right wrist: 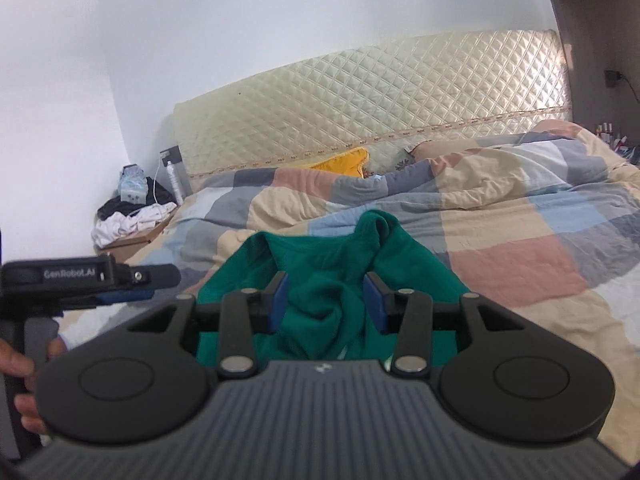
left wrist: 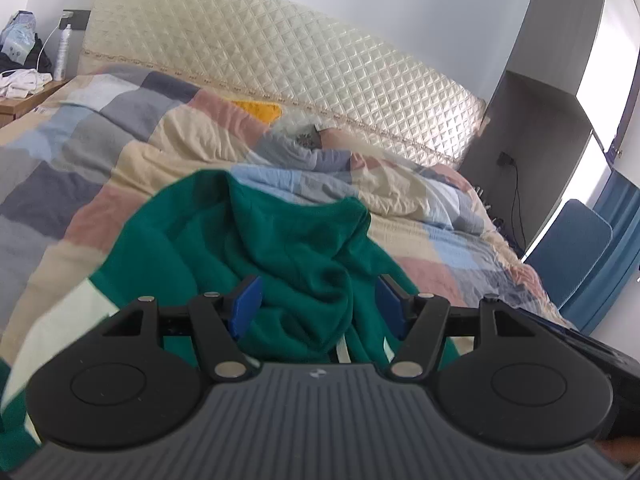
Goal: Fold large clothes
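A green garment [left wrist: 280,248] with pale cream panels lies crumpled on the checked quilt [left wrist: 120,152]. My left gripper [left wrist: 318,306] is open, its blue pads on either side of a green fold, not pinching it. In the right wrist view the same garment [right wrist: 340,256] bunches in front of my right gripper [right wrist: 326,306], which is open with green cloth between its blue pads. The left gripper [right wrist: 132,284] also shows there from the side, at the left, a hand on its handle.
The bed has a cream quilted headboard [left wrist: 280,60]. A yellow cushion [left wrist: 258,110] lies by the pillows. A wooden nightstand [left wrist: 28,100] with clothes and a spray bottle stands at the far left. A blue chair [left wrist: 576,244] and grey shelving [left wrist: 532,120] are at the right.
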`<state>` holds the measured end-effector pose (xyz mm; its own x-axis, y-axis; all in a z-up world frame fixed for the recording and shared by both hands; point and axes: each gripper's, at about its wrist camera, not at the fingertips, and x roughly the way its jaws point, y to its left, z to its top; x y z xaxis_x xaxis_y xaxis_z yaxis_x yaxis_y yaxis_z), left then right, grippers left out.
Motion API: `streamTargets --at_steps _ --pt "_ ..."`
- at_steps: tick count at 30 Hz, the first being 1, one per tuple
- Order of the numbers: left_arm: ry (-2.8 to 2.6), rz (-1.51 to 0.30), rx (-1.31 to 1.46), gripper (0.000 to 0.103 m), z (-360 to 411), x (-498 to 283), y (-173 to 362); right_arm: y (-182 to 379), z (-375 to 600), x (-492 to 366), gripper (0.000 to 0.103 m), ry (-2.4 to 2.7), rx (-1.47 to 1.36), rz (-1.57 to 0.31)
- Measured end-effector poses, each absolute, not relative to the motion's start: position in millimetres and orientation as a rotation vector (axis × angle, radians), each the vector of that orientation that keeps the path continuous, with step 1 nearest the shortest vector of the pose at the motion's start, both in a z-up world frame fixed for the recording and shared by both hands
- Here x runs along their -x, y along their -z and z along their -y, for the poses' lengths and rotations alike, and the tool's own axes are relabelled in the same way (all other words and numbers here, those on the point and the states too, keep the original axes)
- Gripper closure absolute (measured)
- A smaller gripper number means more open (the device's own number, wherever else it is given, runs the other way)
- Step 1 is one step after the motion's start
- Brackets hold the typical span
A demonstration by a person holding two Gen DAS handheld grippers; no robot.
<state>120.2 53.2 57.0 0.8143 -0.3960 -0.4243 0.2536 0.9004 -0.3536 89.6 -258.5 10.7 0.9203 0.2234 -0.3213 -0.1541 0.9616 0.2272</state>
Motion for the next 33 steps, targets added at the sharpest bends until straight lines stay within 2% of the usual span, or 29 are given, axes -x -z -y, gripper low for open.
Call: streamTargets --at_steps 8,9,10,12,28,30,32,33 --pt "0.297 -0.576 0.285 0.034 -31.9 -134.5 -18.2 27.6 270.2 -70.3 0.058 -0.164 -0.202 -0.409" --pt "0.290 -0.584 0.291 0.033 -29.8 -142.0 -13.9 31.8 272.1 -70.7 0.055 -0.164 -0.211 -0.416" --pt "0.284 -0.589 0.295 0.032 -27.7 -149.7 -9.7 35.2 274.6 -72.0 0.042 -0.165 -0.219 -0.419" --pt "0.274 -0.597 0.295 0.028 -22.7 -166.4 -2.2 40.3 279.0 -76.8 0.028 -0.157 -0.233 -0.423" --pt "0.131 -0.763 0.179 0.028 49.4 -270.8 84.9 68.0 280.2 -116.3 0.028 -0.161 -0.284 -0.526" --pt "0.116 -0.759 0.158 0.032 53.4 -281.5 85.8 70.1 278.3 -118.5 0.028 -0.154 -0.278 -0.540" --pt "0.108 -0.765 0.128 0.051 56.4 -293.2 86.1 72.2 277.6 -122.0 0.028 -0.151 -0.273 -0.553" --pt "0.097 -0.773 0.118 0.056 57.7 -301.1 84.3 73.4 278.2 -123.8 0.028 -0.149 -0.276 -0.559"
